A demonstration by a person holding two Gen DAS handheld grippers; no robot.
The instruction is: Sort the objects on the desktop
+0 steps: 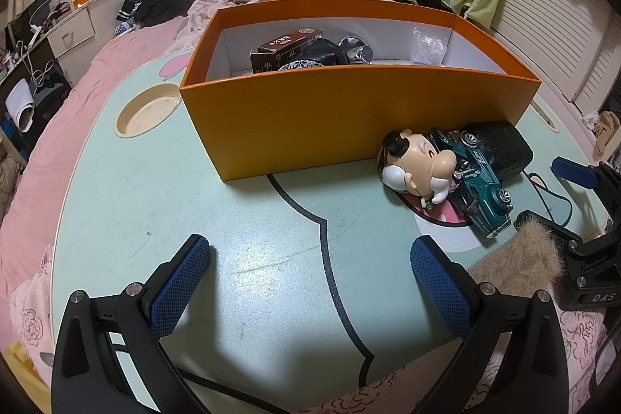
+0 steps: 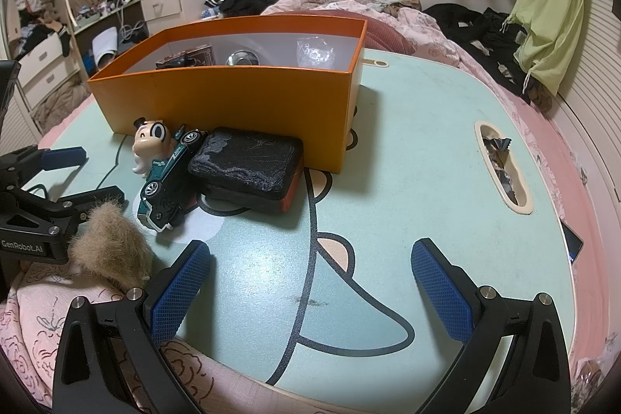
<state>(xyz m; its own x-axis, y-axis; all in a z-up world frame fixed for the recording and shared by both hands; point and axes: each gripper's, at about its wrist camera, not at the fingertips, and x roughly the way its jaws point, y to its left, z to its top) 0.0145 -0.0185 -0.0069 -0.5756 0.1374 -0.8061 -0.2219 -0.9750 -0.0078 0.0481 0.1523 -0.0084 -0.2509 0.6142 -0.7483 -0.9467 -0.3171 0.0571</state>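
Observation:
An orange box [image 1: 349,119] [image 2: 233,96] stands on the pale green table [image 1: 194,220] [image 2: 407,150]; inside are a brown carton [image 1: 287,49], a dark item and a shiny metal piece [image 1: 355,49]. Against its front lie a cartoon figure [image 1: 419,165] [image 2: 149,142], a green toy car [image 1: 481,196] [image 2: 167,189] and a black pouch [image 1: 500,146] [image 2: 248,165]. A tan fur tuft [image 1: 520,258] [image 2: 108,243] lies at the table's near edge. My left gripper [image 1: 310,282] is open and empty over bare table; it also shows in the right wrist view [image 2: 89,177]. My right gripper [image 2: 310,286] is open and empty.
A round cup recess [image 1: 147,109] is at the table's left, a long slot [image 2: 502,165] with wrappers at its right. A phone [image 2: 572,241] lies at the right edge. The table sits on a pink bed with clothes behind.

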